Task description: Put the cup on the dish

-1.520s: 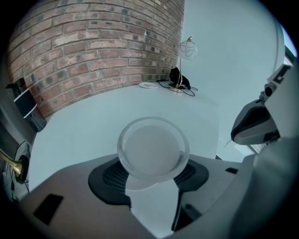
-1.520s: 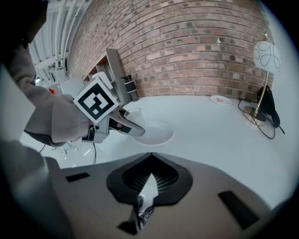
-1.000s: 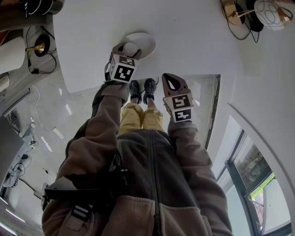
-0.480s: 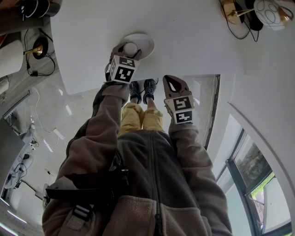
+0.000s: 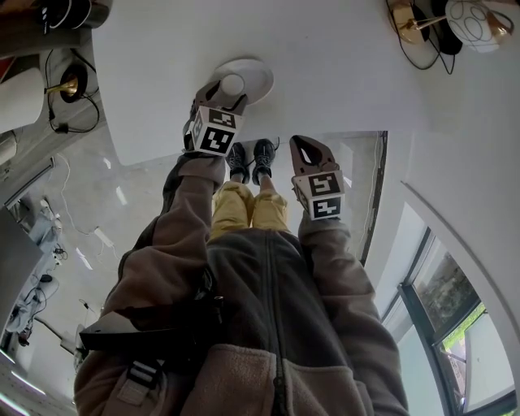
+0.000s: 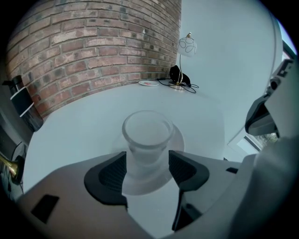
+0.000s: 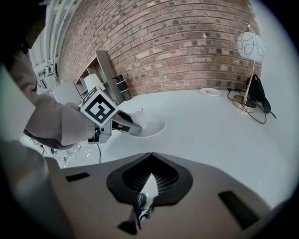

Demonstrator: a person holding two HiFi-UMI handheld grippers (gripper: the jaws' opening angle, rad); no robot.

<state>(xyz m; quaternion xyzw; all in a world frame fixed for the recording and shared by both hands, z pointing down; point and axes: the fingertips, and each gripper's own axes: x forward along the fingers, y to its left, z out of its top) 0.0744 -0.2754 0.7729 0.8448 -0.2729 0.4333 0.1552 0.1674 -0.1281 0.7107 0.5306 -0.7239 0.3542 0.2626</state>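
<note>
A clear glass cup (image 6: 147,133) stands upright on a white dish (image 6: 181,140) on the white table (image 5: 341,73). My left gripper (image 6: 147,169) is open, its two dark pads on either side of the cup's lower part with only a hair of room. In the head view the cup (image 5: 233,84) sits on the dish (image 5: 258,75) near the table's front edge, just ahead of my left gripper (image 5: 226,93). My right gripper (image 7: 149,175) is shut on nothing and hangs in front of the table edge (image 5: 302,146). It sees the dish (image 7: 155,127) and the left gripper (image 7: 125,122).
A lamp (image 5: 475,16) with a brass base and dark cables stands at the table's far right corner. A small plate (image 6: 148,83) lies by the brick wall (image 6: 93,51). My shoes (image 5: 252,158) show below, between table edge and grippers.
The left gripper has drawn back a little toward me while the cup stays where it was on the dish. The right gripper has barely moved.
</note>
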